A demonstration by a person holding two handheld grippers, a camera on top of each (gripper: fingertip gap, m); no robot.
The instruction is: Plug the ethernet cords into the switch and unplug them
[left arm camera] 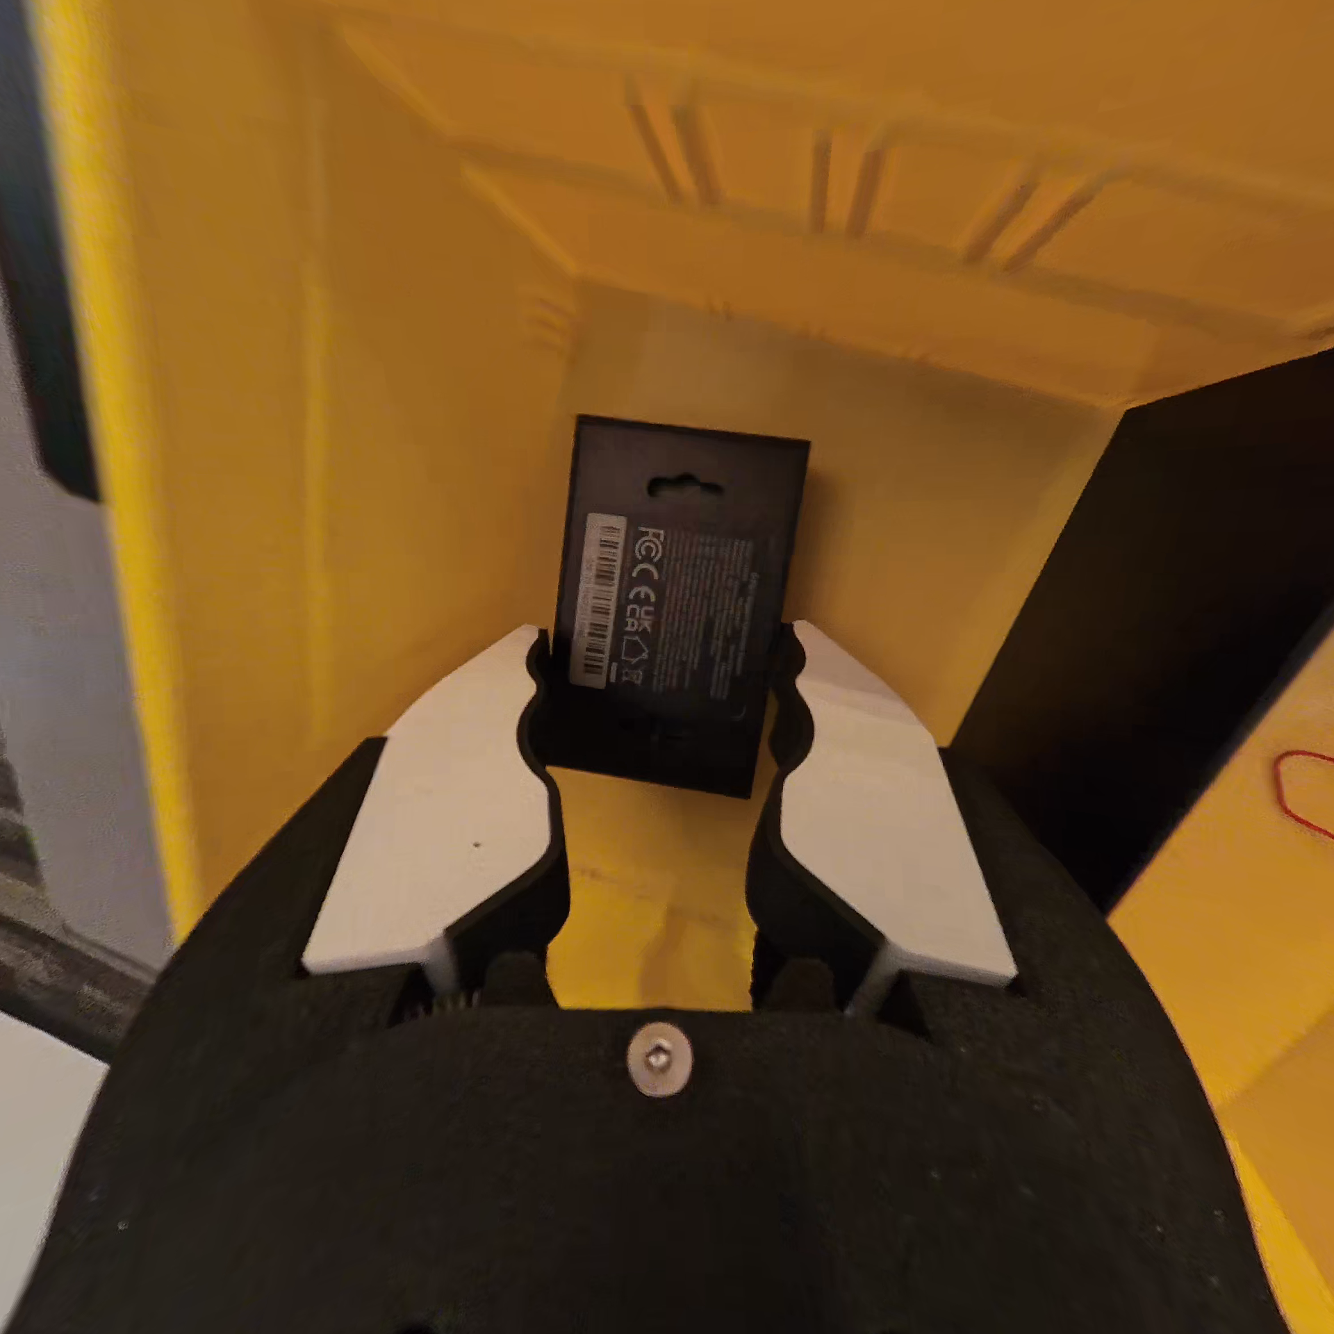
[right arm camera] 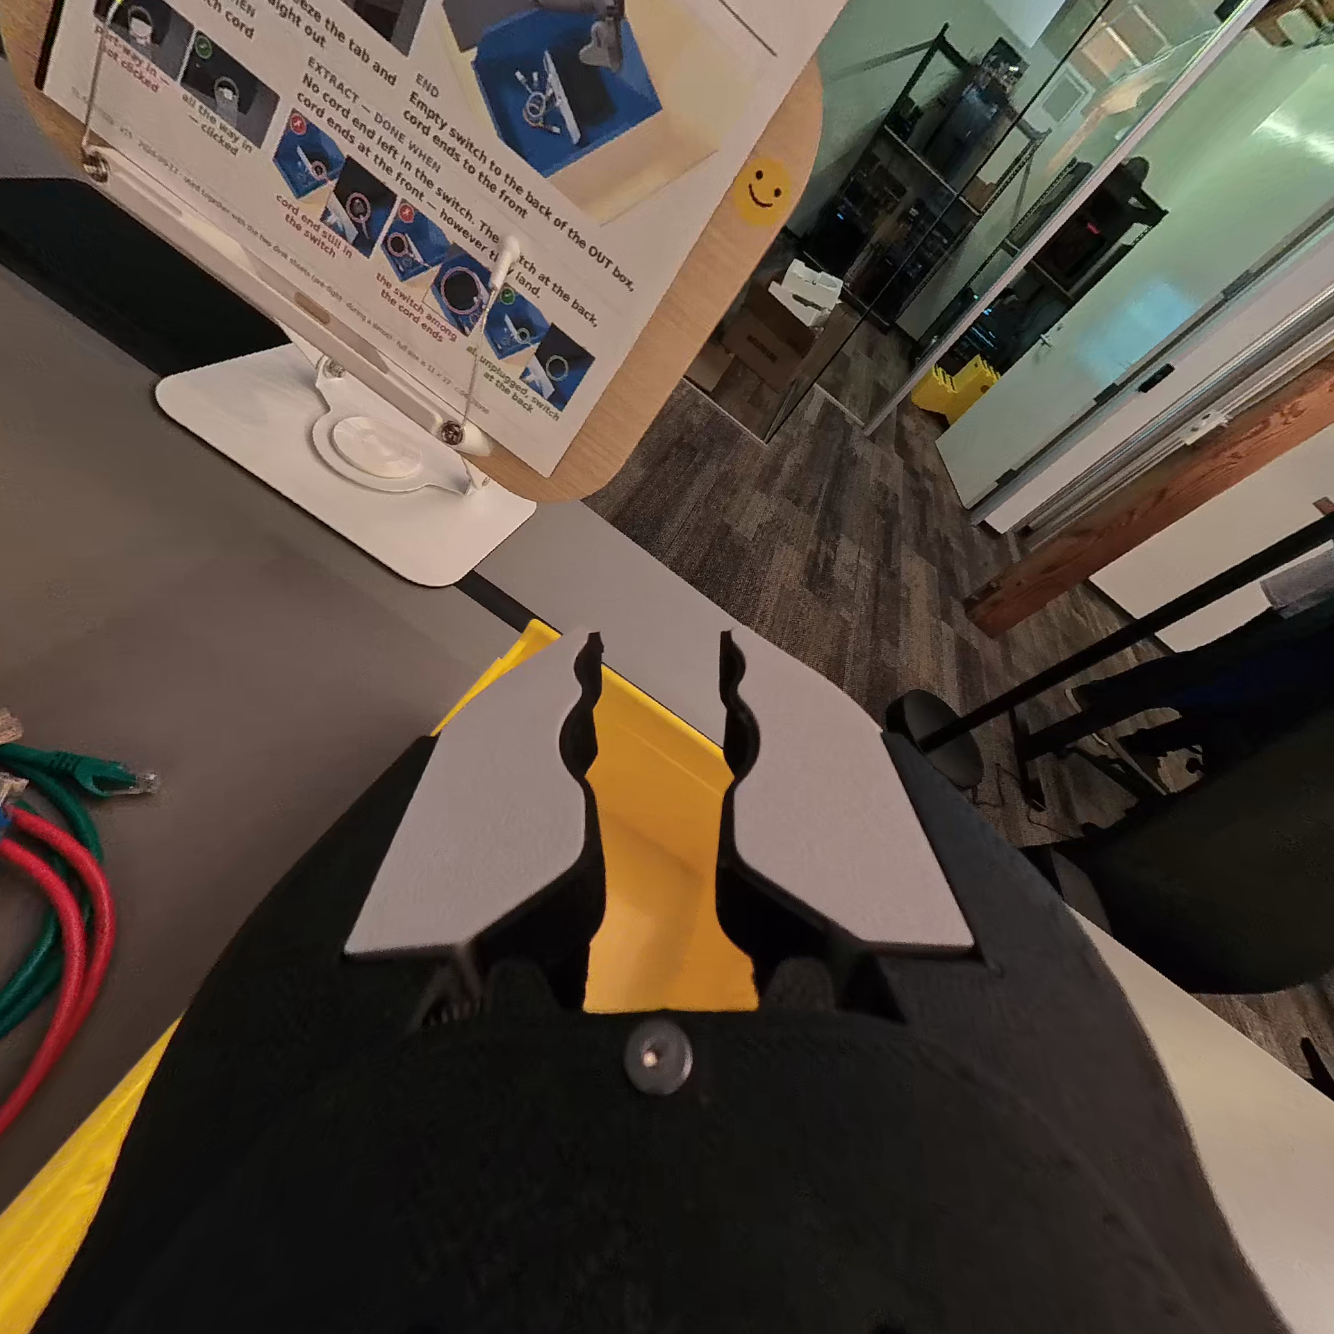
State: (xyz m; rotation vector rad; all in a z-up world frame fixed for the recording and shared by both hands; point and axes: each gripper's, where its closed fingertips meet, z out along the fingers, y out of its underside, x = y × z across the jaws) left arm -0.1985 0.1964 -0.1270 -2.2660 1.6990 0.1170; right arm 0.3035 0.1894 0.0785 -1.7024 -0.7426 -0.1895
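Left gripper point(left arm camera: 664, 635) clamps the black switch point(left arm camera: 678, 599) (label side up) inside the yellow bin point(left arm camera: 361, 433). Right gripper point(right arm camera: 657, 642) hovers open and empty; cords point(right arm camera: 58, 852) lie on the table point(right arm camera: 253, 650). Best keep the switch steady.

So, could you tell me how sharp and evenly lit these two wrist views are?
Left wrist view: warm yellow cast inside the bin, whose ribs look smeared; the switch between the left gripper fingers is fairly sharp. Right wrist view: crisper, with wide-angle bending at the edges, glare on the glass wall, and the right gripper in focus.
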